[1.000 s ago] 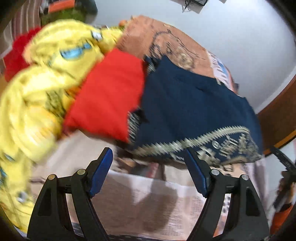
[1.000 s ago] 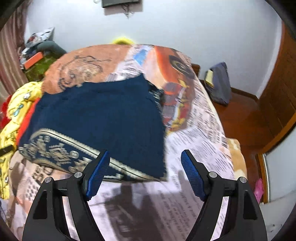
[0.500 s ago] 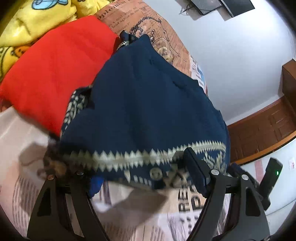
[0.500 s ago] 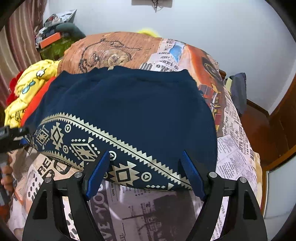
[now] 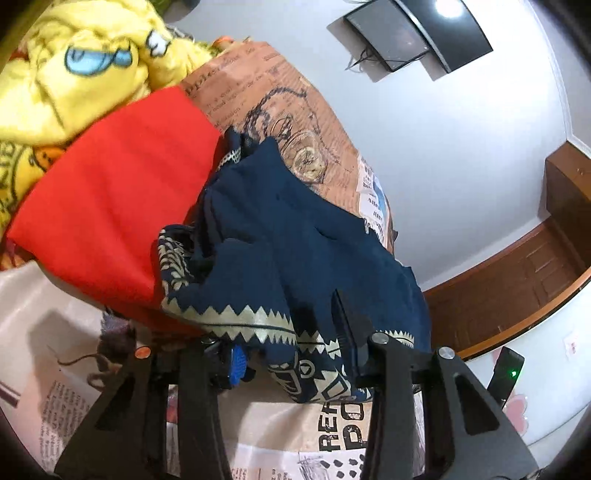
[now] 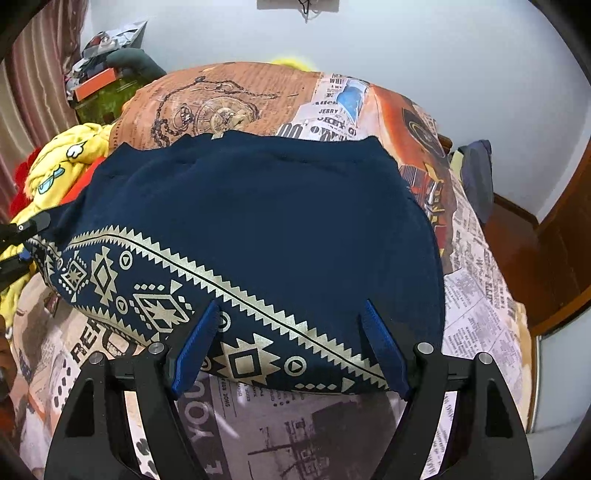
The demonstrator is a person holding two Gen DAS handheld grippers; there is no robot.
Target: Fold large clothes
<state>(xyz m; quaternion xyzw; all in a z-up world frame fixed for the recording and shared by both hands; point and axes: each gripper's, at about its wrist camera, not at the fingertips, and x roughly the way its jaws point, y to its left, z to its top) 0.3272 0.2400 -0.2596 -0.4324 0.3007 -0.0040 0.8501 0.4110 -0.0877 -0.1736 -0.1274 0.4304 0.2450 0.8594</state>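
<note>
A navy garment with a cream patterned hem lies on the bed; it also shows in the left wrist view. My left gripper is at the garment's left hem corner, with the cloth bunched and draped between its fingers; the pads are mostly hidden by the fabric. It shows at the left edge of the right wrist view. My right gripper is open, its blue pads over the patterned hem near the front right, not closed on it.
The bed carries a newspaper-print sheet. A red cloth and a yellow cartoon blanket lie left of the garment. A wall monitor hangs above. A wooden door and floor are to the right.
Both grippers moved in to the garment's hem. The left gripper's jaws narrowed on the left hem corner, and the cloth there is now bunched and lifted. The right gripper stayed open.
</note>
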